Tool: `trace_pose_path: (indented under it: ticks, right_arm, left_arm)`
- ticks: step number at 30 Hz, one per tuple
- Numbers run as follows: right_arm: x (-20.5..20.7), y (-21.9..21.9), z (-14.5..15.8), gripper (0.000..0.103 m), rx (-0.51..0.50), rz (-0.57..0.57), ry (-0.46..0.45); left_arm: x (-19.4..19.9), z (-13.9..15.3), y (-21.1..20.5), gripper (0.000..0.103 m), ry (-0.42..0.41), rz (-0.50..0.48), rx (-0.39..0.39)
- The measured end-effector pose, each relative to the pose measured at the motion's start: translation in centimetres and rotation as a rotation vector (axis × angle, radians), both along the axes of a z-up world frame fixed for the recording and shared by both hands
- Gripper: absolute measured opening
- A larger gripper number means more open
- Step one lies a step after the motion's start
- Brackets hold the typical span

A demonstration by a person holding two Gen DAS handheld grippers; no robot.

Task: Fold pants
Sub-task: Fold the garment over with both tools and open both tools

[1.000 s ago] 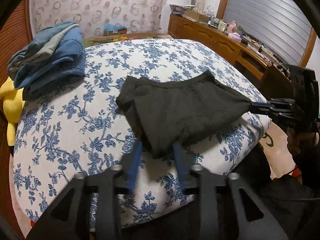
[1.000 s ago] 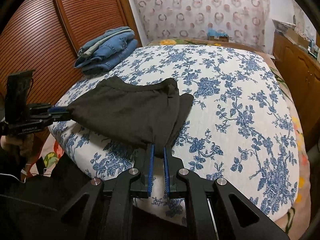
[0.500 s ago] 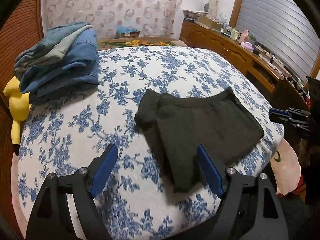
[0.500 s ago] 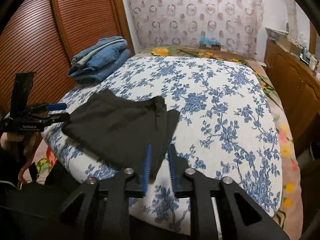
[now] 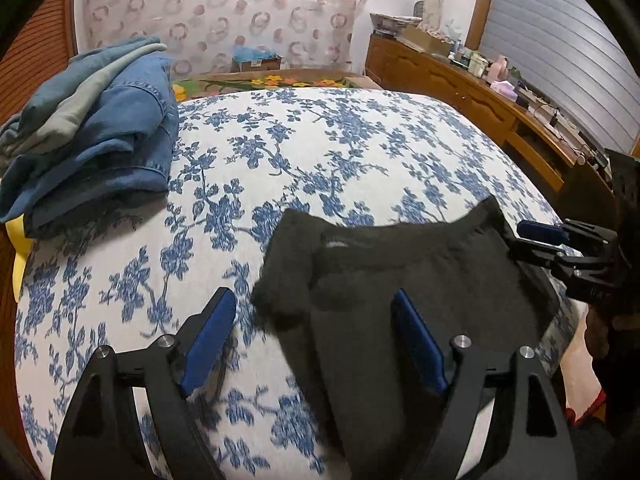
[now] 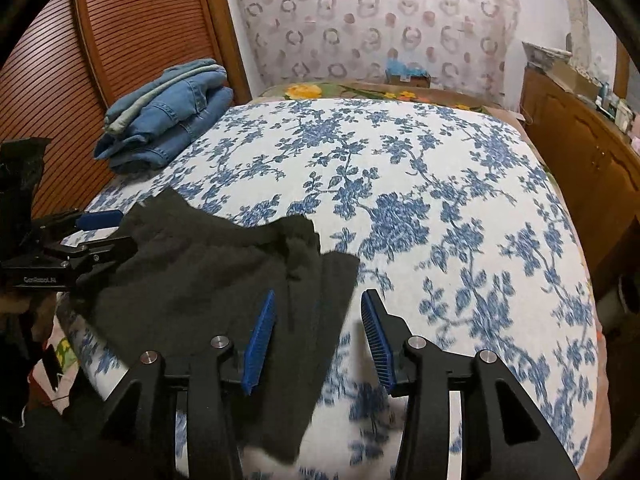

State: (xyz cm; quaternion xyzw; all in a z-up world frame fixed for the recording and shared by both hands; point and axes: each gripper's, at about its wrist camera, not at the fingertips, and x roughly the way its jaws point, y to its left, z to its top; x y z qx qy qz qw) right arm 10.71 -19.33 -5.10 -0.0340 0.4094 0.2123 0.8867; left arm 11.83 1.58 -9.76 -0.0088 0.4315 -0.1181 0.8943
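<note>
1. At the far left of the bed we see a folded stack of blue denim jeans, with a yellow soft item poking out beneath its near edge, hard against the brown slatted wardrobe door.
2. The bed's white cover with a blue flower print fills the middle of both views.
3. Our left hand-held gripper hovers over the near edge of the bed with its blue-padded jaws spread wide; they have just been opening, and they pinch nothing. The left pad is over bare cover, the right pad over dark cloth.
4. The folded black fabric pants lie flat on the near part of the bed, a small flap sticking out at their left end, their near edge hanging over the mattress side.
5. Our right hand-held gripper sits at the pants' right end, jaws parted and just now opening wider; the cloth lies under and between them, not pressed by either pad.
6. Far right, a long wooden sideboard carries small cluttered items in front of a grey shutter.
</note>
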Motion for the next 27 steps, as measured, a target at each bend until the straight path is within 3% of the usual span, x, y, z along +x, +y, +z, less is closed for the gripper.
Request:
trace_pose_path:
  ticks: [7,17,27]
  right_arm:
    - [1.2,0.8,-1.2,0.049,-0.028,-0.017,0.001]
    - [0.4,1.2,-1.7,0.053,-0.044,-0.033,-0.045]
    - [-0.4,1.5,-2.1,0.055,-0.058,-0.045,-0.081]
  left_arm:
    - [1.5,-1.2,0.3,0.082,0.031,0.015,-0.009]
    - [1.1,-1.7,-0.6,0.088,-0.021,0.004,0.055]
    - [1.2,-1.7,-0.5,0.088,-0.018,-0.008,0.056]
